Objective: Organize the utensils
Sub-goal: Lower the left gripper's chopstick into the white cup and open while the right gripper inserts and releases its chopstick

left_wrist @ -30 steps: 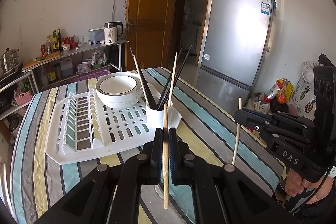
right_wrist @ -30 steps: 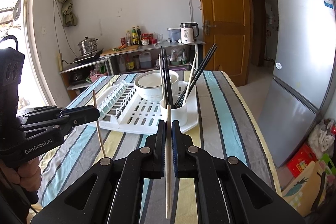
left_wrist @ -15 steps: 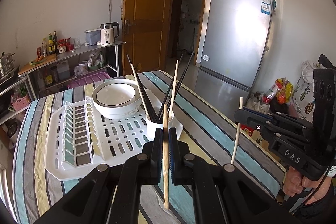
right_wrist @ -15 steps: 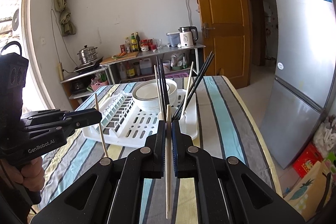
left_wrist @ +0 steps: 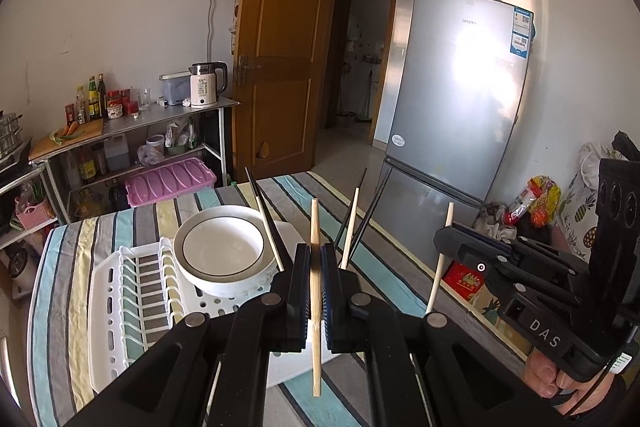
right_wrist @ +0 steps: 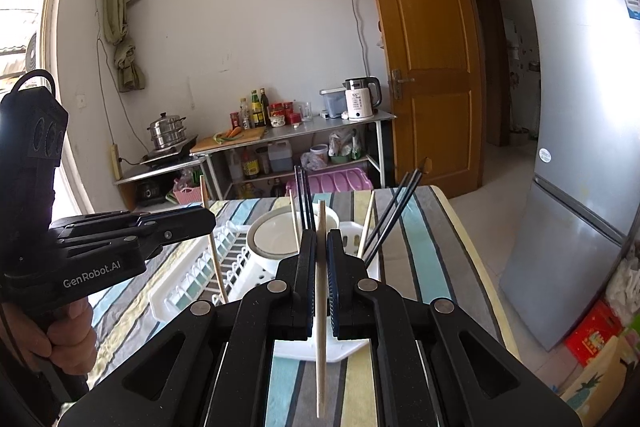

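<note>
My left gripper (left_wrist: 315, 255) is shut on a bamboo chopstick (left_wrist: 316, 359) that stands nearly upright between its jaws. My right gripper (right_wrist: 321, 239) is shut on a paler chopstick (right_wrist: 320, 367), also upright. Each gripper shows in the other's view: the right one (left_wrist: 444, 237) with its stick (left_wrist: 438, 271), the left one (right_wrist: 210, 219) with its stick (right_wrist: 216, 267). Beyond the jaws, black chopsticks (left_wrist: 266, 223) and a light one (left_wrist: 349, 231) fan up from a holder hidden behind the fingers. A white bowl (left_wrist: 222, 247) sits on the white drying rack (left_wrist: 132, 291).
The rack lies on a striped tablecloth (left_wrist: 392, 259). A silver fridge (left_wrist: 452, 99) stands to the right of the table, with bags on the floor beside it (left_wrist: 536, 203). A metal shelf with a kettle (left_wrist: 206, 85) and bottles is behind. A hand (right_wrist: 68, 339) grips the left tool.
Both grippers have risen over the table with their chopsticks still held. The rack and bowl now sit lower in both views, and the holder cup has slipped behind the jaws.
</note>
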The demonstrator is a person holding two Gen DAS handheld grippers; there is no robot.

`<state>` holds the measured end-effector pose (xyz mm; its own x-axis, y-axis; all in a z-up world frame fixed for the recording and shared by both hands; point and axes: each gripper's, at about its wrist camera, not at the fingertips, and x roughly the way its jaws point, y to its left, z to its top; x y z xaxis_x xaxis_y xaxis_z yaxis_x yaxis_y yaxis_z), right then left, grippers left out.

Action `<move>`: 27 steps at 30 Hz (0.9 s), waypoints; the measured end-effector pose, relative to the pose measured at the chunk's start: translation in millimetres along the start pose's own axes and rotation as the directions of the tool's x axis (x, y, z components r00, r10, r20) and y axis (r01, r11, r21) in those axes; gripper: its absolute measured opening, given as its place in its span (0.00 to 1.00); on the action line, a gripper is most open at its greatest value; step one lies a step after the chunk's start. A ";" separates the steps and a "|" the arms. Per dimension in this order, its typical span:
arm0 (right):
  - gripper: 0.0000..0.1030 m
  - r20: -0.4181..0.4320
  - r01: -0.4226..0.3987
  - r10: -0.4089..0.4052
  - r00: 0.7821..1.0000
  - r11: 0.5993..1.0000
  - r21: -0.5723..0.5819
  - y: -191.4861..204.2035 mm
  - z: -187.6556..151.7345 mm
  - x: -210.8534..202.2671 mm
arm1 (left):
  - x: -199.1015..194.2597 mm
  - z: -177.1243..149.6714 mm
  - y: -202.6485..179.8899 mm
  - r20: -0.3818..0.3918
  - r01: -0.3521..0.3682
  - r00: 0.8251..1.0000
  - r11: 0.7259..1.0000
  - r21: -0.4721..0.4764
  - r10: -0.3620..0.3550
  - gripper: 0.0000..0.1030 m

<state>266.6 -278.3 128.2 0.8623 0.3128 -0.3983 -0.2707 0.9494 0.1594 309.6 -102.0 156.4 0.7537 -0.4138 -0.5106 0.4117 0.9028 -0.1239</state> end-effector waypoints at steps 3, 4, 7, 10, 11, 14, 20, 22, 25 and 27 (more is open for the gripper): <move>0.05 0.013 -0.007 0.007 1.000 1.000 0.006 -1.6 9.8 8.6 | 6.7 15.0 2.6 0.016 0.005 1.000 1.000 -0.003 -0.005 0.05; 0.05 0.018 -0.008 0.007 1.000 1.000 0.005 -0.9 12.8 11.4 | 8.8 20.0 3.6 0.022 0.005 1.000 1.000 -0.002 -0.004 0.05; 0.05 0.033 -0.010 0.009 0.999 1.000 0.008 -2.6 22.5 18.3 | 14.5 33.9 7.6 0.041 0.006 0.999 1.000 -0.001 -0.006 0.05; 0.05 0.052 -0.010 0.010 0.999 1.000 0.000 -1.7 30.1 24.4 | 20.6 43.3 9.3 0.053 0.006 0.999 1.000 0.000 -0.006 0.05; 0.05 0.058 -0.012 0.012 0.998 1.000 0.001 -2.2 32.6 26.7 | 23.7 47.1 9.7 0.056 0.007 0.998 1.000 0.001 -0.007 0.05; 0.05 0.070 -0.015 0.015 0.997 1.000 0.008 -4.4 38.3 34.5 | 32.0 52.9 11.5 0.064 0.010 0.998 1.000 0.004 -0.010 0.05; 0.05 0.083 -0.012 0.010 0.996 1.000 0.013 -8.3 39.9 51.1 | 52.7 59.1 18.7 0.070 0.015 0.997 1.000 -0.002 -0.015 0.05; 0.05 0.084 -0.012 0.010 0.996 1.000 0.015 -10.7 40.4 57.2 | 60.0 58.8 20.6 0.071 0.017 0.997 1.000 -0.002 -0.017 0.05; 0.05 0.082 -0.004 0.003 0.997 1.000 0.010 -12.2 39.0 66.2 | 71.1 57.0 23.7 0.067 0.016 0.998 1.000 -0.002 -0.016 0.05; 0.05 0.080 -0.003 0.002 0.997 1.000 0.008 -14.3 36.3 70.6 | 77.5 54.9 26.2 0.064 0.023 0.998 1.000 -0.006 -0.023 0.05</move>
<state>346.9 -270.8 130.6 0.8933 0.3114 -0.3242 -0.2695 0.9482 0.1681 407.0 -116.9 160.3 0.7754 -0.4409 -0.4520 0.4259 0.8937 -0.1412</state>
